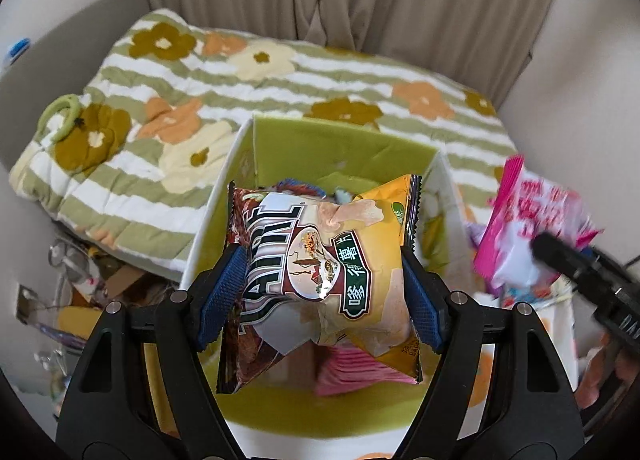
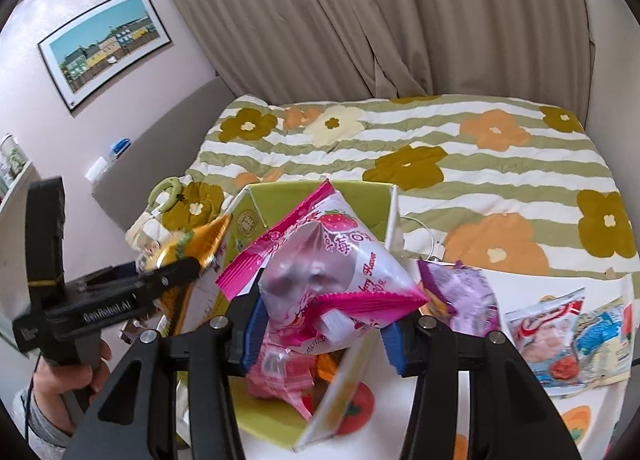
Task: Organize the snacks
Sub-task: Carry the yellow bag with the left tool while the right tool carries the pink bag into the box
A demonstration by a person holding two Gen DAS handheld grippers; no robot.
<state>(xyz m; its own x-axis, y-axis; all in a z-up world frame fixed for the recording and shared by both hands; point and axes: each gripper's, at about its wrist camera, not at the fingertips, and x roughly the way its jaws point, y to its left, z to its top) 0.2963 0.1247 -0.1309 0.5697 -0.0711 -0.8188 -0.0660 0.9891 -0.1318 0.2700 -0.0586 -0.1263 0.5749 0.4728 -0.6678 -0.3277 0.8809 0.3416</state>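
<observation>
My left gripper (image 1: 322,280) is shut on a brown and yellow chip bag (image 1: 320,260), held above the green-lined snack box (image 1: 340,148). Pink packets (image 1: 356,374) lie inside the box below it. My right gripper (image 2: 320,324) is shut on a pink strawberry snack bag (image 2: 320,268), held over the same box's (image 2: 360,196) right wall. That pink bag (image 1: 532,220) also shows blurred at the right of the left wrist view. The left gripper with its chip bag (image 2: 192,244) shows at the left of the right wrist view.
The box sits on a bed with a striped flower quilt (image 2: 480,164). A purple snack bag (image 2: 464,296) and two more packets (image 2: 568,344) lie right of the box. A green ring (image 2: 162,192) lies on the quilt at left. Clutter (image 1: 80,288) lies beside the bed.
</observation>
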